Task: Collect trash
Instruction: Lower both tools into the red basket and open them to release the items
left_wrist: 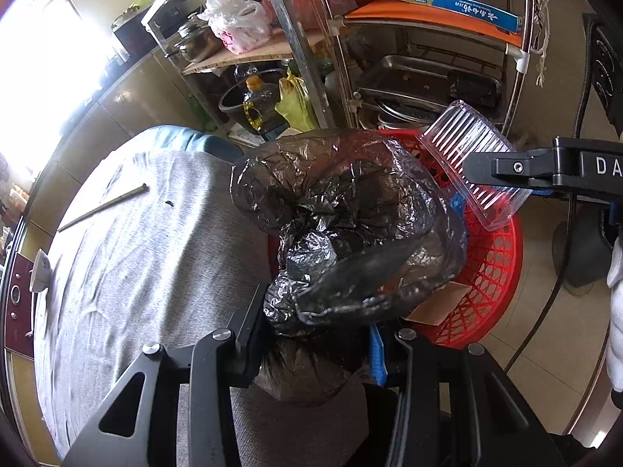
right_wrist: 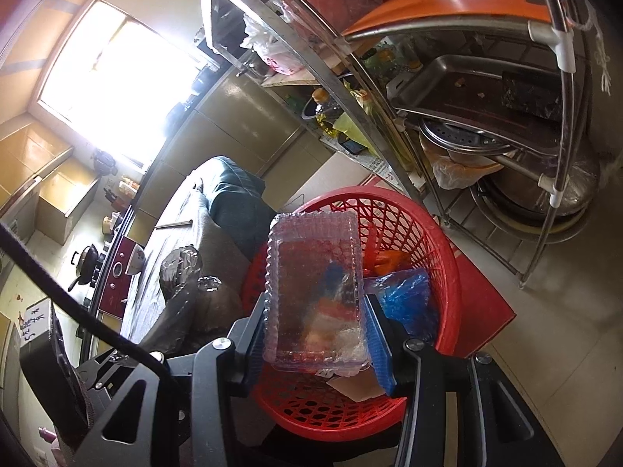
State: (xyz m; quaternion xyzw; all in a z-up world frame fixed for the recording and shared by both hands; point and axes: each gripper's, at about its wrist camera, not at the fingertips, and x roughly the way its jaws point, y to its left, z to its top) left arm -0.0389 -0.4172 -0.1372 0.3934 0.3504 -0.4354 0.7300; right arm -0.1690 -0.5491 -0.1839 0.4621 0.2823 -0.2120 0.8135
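Observation:
My left gripper (left_wrist: 317,334) is shut on a crumpled dark plastic bag (left_wrist: 342,225) and holds it at the edge of the grey-clothed table (left_wrist: 148,257), partly over the red mesh basket (left_wrist: 494,268). My right gripper (right_wrist: 313,334) is shut on a clear ribbed plastic box (right_wrist: 315,292) and holds it above the same red basket (right_wrist: 424,233). The box (left_wrist: 473,163) and the right gripper also show in the left wrist view at the right. The basket holds a blue bag (right_wrist: 409,299), some orange scraps and a piece of cardboard (left_wrist: 436,303).
A chopstick (left_wrist: 103,206) and a small dark crumb (left_wrist: 169,203) lie on the table cloth. A metal shelf rack (right_wrist: 486,116) with trays, pans, bottles and bags stands behind the basket. A stove top with a bowl (right_wrist: 134,260) lies beyond the table's far end.

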